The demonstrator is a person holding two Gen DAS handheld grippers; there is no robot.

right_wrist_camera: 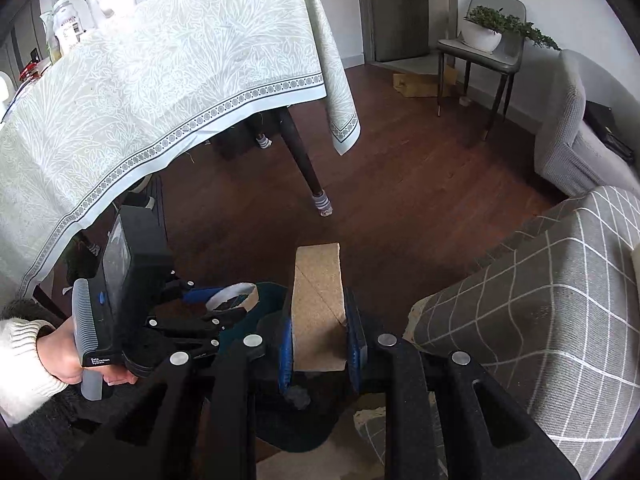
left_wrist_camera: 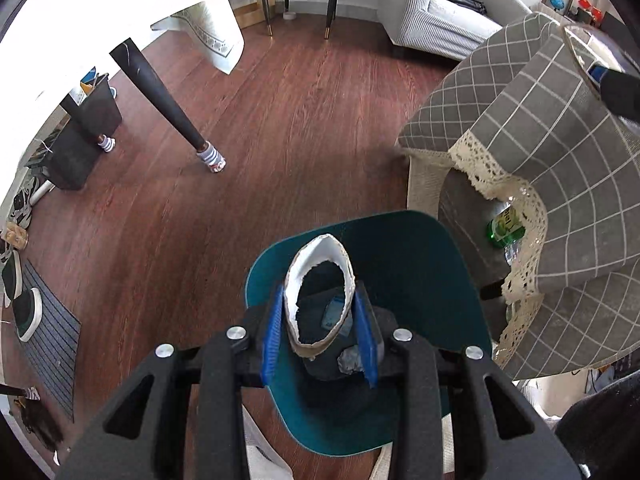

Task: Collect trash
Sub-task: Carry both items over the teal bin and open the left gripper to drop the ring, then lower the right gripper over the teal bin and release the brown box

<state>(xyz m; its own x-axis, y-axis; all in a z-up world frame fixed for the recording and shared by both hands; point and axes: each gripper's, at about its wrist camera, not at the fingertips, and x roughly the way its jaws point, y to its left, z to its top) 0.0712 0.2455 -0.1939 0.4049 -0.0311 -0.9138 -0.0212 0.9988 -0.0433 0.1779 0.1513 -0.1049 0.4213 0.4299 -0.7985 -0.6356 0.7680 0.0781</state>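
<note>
My left gripper [left_wrist_camera: 319, 300] is shut on a squashed, torn paper tube [left_wrist_camera: 320, 256], white inside and brown outside. It hangs right above a teal bin [left_wrist_camera: 400, 248] with a dark liner and some trash in it. My right gripper [right_wrist_camera: 318, 308] is shut on a flat piece of brown cardboard [right_wrist_camera: 318, 272] that sticks out past the blue pads. In the right wrist view the left gripper [right_wrist_camera: 224, 300] with the tube [right_wrist_camera: 236, 294] sits just to the left, a person's hand [right_wrist_camera: 60, 356] on its handle, over the teal bin [right_wrist_camera: 274, 300].
A table under a grey checked cloth [left_wrist_camera: 540, 128] stands close on the right, with a green bottle [left_wrist_camera: 505, 228] beneath it. A dining table with a pale leaf-pattern cloth [right_wrist_camera: 160, 92] and dark legs [left_wrist_camera: 168, 108] is to the left. Black bins [left_wrist_camera: 92, 116], shoes, a mat, a chair and a sofa [left_wrist_camera: 432, 12] ring the wooden floor.
</note>
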